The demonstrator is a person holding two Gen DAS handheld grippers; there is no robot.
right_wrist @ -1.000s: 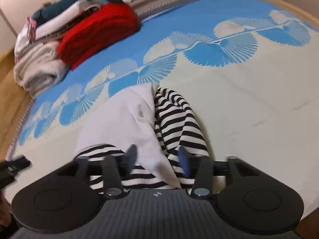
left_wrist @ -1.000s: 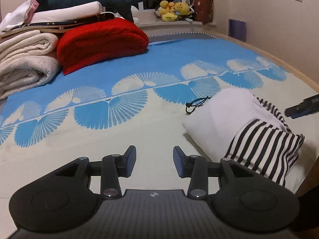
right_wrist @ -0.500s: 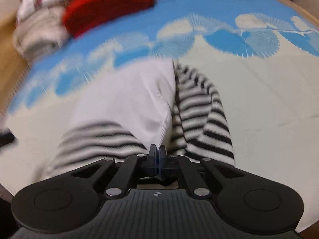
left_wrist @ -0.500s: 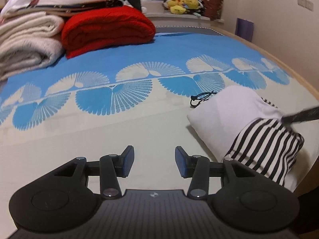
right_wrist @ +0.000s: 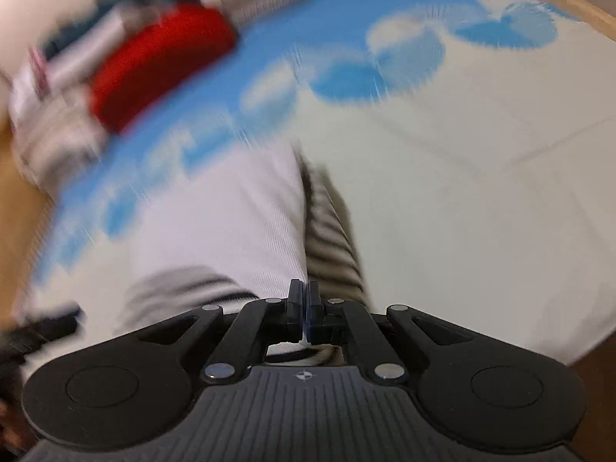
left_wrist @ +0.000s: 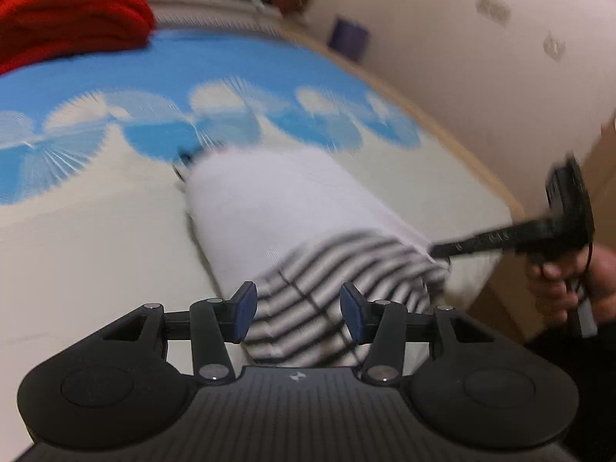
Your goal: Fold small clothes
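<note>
On the bed point(left_wrist: 96, 238), my right tool point(right_wrist: 304, 310) pinches the striped garment's point(left_wrist: 331, 292) edge, my left tool point(left_wrist: 294, 312) gaping over the other corner, ready to grab.

Left tongs point(left_wrist: 294, 313) spread over striped garment point(left_wrist: 338, 269), right tongs point(left_wrist: 437, 250) pinching its edge, blue-patterned bedspread point(left_wrist: 115, 208)
</note>
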